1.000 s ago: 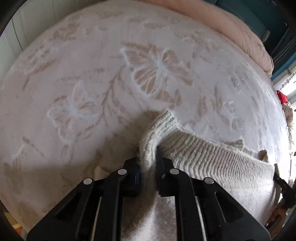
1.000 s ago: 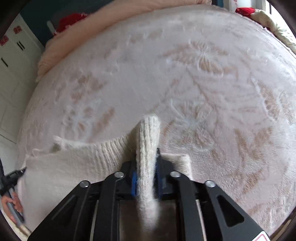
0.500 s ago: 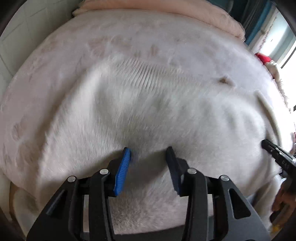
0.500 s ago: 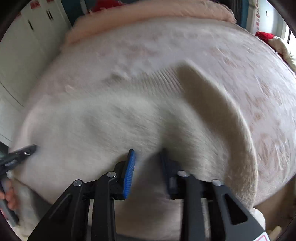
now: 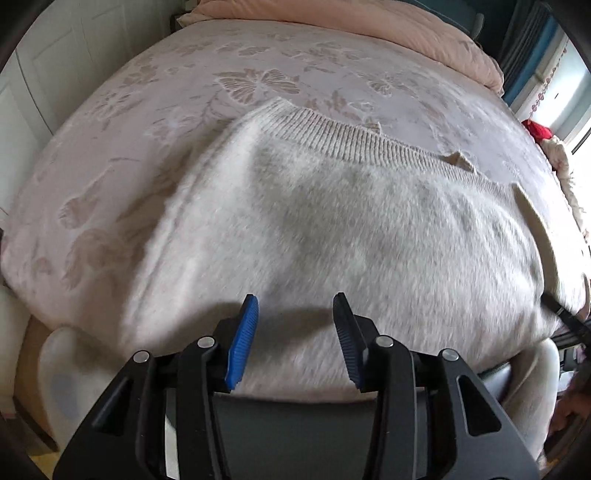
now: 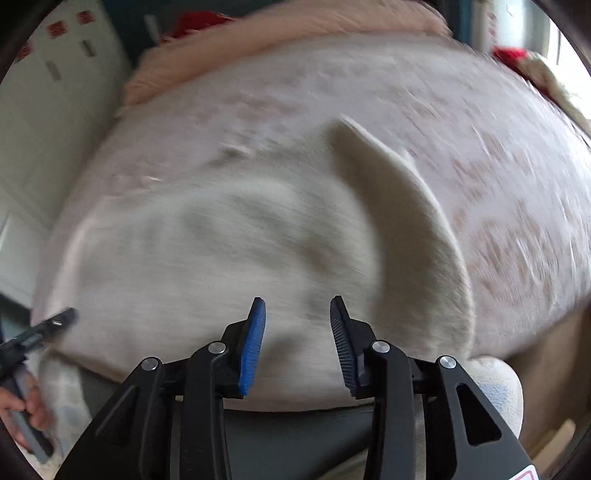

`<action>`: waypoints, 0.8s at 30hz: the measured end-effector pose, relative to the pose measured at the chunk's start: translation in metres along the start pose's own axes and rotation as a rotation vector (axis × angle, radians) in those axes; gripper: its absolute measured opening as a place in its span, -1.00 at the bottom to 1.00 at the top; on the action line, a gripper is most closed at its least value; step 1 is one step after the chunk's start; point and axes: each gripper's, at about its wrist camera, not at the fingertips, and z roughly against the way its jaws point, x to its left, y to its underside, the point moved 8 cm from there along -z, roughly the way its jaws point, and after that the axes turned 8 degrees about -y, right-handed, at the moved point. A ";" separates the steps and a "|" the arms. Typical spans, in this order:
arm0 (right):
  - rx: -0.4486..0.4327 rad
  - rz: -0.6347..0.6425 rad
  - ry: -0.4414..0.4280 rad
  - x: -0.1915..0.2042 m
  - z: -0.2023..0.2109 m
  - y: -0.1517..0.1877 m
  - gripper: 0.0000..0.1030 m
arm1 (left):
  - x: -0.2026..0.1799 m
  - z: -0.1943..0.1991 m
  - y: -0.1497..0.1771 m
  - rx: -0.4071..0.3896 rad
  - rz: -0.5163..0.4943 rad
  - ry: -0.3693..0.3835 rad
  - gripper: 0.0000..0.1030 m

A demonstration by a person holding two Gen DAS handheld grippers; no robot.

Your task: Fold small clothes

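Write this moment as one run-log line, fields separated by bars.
step: fold laid | sweater: flat on bedspread | left gripper: open, empty | right gripper: jaws opening, empty

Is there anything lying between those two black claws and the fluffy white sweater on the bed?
Nothing visible. The sweater lies directly below the left gripper and the right gripper. Both are empty, the right's jaws opening, with only open air above the knit.

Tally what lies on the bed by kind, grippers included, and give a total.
Knit sweaters: 1, cream sweater
Pink quilts: 1, quilt at the far edge
Red things: 1, red cloth
Grippers: 2, left gripper, right gripper
Total: 5
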 end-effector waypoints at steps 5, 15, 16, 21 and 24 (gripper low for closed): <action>-0.003 0.095 -0.090 0.064 -0.004 -0.017 -0.47 | 0.007 0.007 0.013 0.003 0.011 -0.007 -0.06; 0.060 0.158 -0.095 0.128 -0.061 -0.059 -0.64 | 0.031 0.016 0.025 0.010 0.062 0.003 0.27; 0.065 0.157 -0.091 0.130 -0.064 -0.060 -0.64 | 0.033 0.017 0.027 0.010 0.070 0.010 0.32; 0.101 0.125 -0.068 0.125 -0.088 -0.069 -0.64 | 0.047 0.014 0.038 0.035 0.156 0.085 0.56; 0.142 0.135 -0.027 0.123 -0.109 -0.070 -0.64 | 0.054 0.007 0.041 0.053 0.220 0.099 0.56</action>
